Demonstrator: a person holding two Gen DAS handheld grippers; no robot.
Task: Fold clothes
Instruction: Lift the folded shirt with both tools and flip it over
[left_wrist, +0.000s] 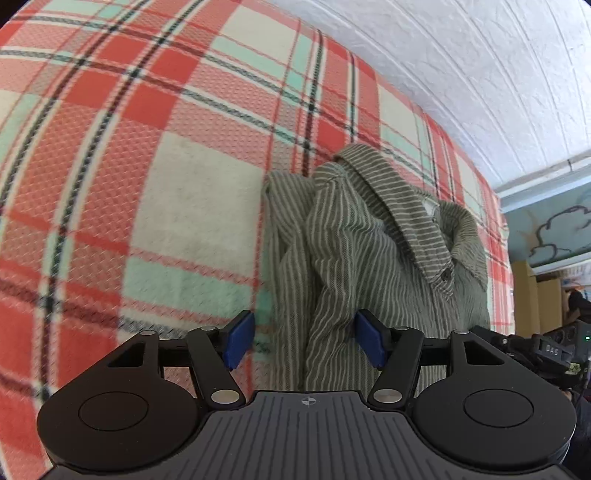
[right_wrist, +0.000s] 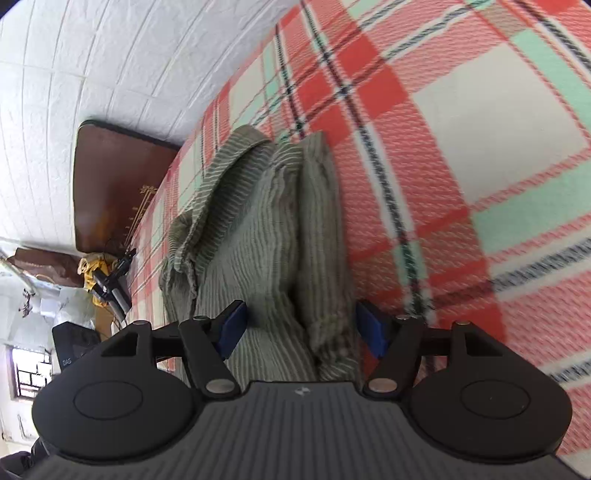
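Note:
A grey-green striped shirt (left_wrist: 354, 251) lies on a red, cream and mint plaid blanket (left_wrist: 147, 147), folded into a long narrow bundle with its collar (left_wrist: 410, 218) at the far end. My left gripper (left_wrist: 306, 341) is open just above the shirt's near end. Its blue pads (left_wrist: 240, 339) stand either side of a fold without pressing on it. In the right wrist view the same shirt (right_wrist: 258, 236) runs away from me. My right gripper (right_wrist: 302, 330) is open too, with its pads (right_wrist: 373, 332) straddling the near end of the cloth.
A white textured wall (left_wrist: 461, 74) borders the blanket's far edge. A brown headboard (right_wrist: 110, 177) stands at one end, with a yellow thing and cables (right_wrist: 96, 277) beside it. Cardboard boxes (left_wrist: 532, 295) and a black device (left_wrist: 554, 350) sit past the bed's edge.

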